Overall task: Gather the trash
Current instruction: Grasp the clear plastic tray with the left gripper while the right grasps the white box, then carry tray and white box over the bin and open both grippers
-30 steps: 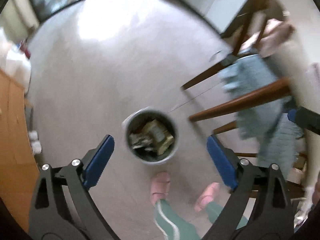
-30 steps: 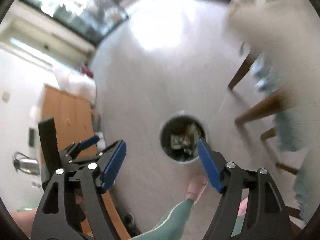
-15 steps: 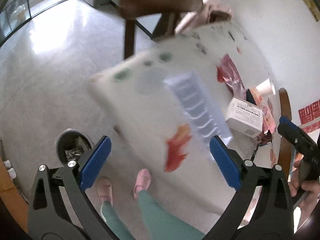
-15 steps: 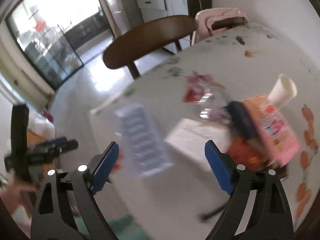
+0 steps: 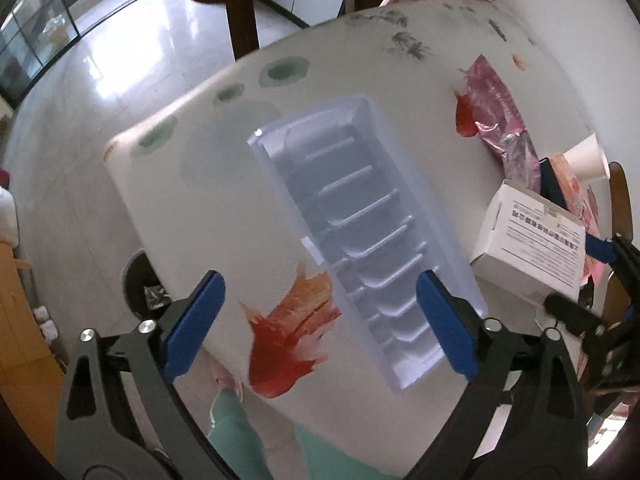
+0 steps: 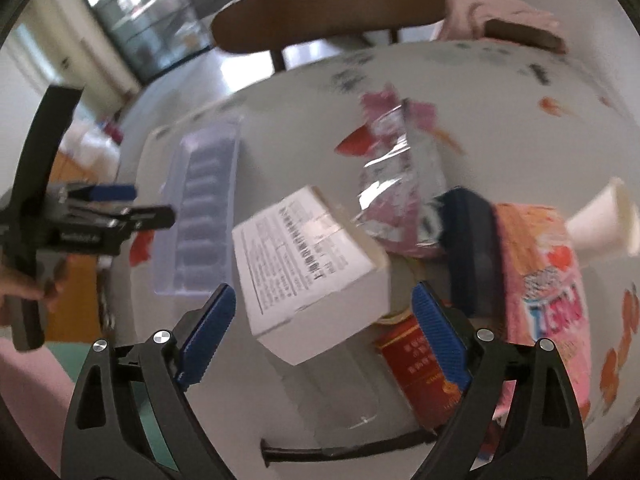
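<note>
Left gripper (image 5: pixel 320 324) hangs wide open above the clear ribbed plastic tray (image 5: pixel 360 236) on the white table (image 5: pixel 224 208); right gripper (image 6: pixel 322 330) gapes over the white cardboard box (image 6: pixel 308 268). Tray looks light, flimsy; pinch 1 long rim.

A white table (image 5: pixel 168 216) printed with red and green blotches is seen in the near field. A dark wooden chair (image 6: pixel 320 12) is set at its far edge, and pink cloth (image 6: pixel 500 12) is draped to the right. A glossy pale tiled floor (image 5: pixel 120 64) is lit from glass doors (image 5: pixel 36 32) at far left. An orange wooden cabinet (image 5: pixel 20 312) is seen at near left.
</note>
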A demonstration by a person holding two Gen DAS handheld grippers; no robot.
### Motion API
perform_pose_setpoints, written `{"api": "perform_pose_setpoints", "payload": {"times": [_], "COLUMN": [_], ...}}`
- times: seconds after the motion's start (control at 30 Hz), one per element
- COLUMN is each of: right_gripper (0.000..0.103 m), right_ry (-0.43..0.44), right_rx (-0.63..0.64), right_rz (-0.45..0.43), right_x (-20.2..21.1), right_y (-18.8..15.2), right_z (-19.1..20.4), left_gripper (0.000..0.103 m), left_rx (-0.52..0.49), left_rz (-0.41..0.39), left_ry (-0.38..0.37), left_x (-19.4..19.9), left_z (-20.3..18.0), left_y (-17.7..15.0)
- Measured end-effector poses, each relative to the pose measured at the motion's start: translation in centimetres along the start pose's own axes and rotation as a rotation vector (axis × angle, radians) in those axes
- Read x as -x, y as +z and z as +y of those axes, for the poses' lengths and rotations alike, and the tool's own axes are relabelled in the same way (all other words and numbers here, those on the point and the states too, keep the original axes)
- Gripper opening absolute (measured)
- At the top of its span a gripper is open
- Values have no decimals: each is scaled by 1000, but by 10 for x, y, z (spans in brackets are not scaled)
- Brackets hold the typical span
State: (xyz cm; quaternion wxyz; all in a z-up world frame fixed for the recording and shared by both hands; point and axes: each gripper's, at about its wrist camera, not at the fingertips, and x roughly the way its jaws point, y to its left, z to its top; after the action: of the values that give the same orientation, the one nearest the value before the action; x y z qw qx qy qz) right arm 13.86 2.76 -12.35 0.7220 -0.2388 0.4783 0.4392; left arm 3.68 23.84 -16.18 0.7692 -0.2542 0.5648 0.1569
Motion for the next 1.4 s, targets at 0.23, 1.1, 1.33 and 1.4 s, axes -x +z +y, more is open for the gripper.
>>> {"api": "perform_pose_setpoints", "payload": {"times": [0.23,1.1,1.33,1.4], "right_gripper": [71,66,66,66], "right_ry": [61,363,424,407], "right_rx": [61,-63,2,-10], "right_rz": [7,-241,-156,-95], "right_x": [-13,49,-8,-37], "right_y": [0,62,99,106], "right_z": [4,63,198,239], "left_gripper": [41,2,2,2], "left_rx": [-2,146,305,340], "left_rz": [-40,-187,-171,-133], "left_ry": [-50,-118,10,50], "left_x": [-5,78,99,85], "left_z": [-5,83,226,270], "left_y": [0,-16,-67,-83]}}
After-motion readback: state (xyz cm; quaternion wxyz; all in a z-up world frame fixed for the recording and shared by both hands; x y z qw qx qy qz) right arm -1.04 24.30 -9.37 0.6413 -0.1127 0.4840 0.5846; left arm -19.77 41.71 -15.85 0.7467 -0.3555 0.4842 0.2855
